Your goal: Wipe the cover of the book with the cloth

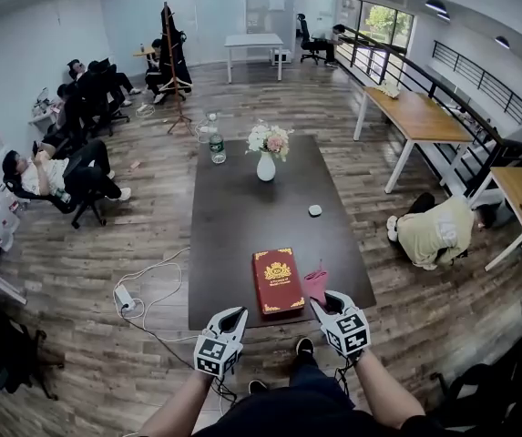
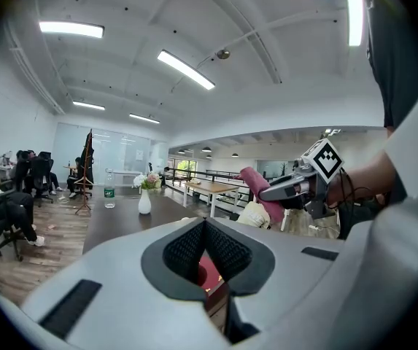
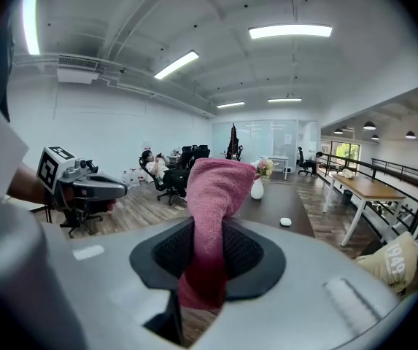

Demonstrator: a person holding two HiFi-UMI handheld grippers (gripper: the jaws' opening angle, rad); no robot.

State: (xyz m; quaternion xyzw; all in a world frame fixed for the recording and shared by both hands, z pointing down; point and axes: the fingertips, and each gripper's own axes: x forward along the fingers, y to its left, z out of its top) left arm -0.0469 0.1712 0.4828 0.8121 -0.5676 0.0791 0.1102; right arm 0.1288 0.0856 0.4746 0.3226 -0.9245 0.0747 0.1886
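Book [image 1: 278, 280], red with gold ornament, lies closed; right tool [image 1: 325, 298] pinches pink cloth [image 1: 316, 283], left tool [image 1: 239, 312] closed, empty.

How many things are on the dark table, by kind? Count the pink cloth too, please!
Book: 1
Vase of flowers: 1
Bottle: 1
Small white round thing: 1
Pink cloth, held in the right hand-held gripper: 1
Total: 5
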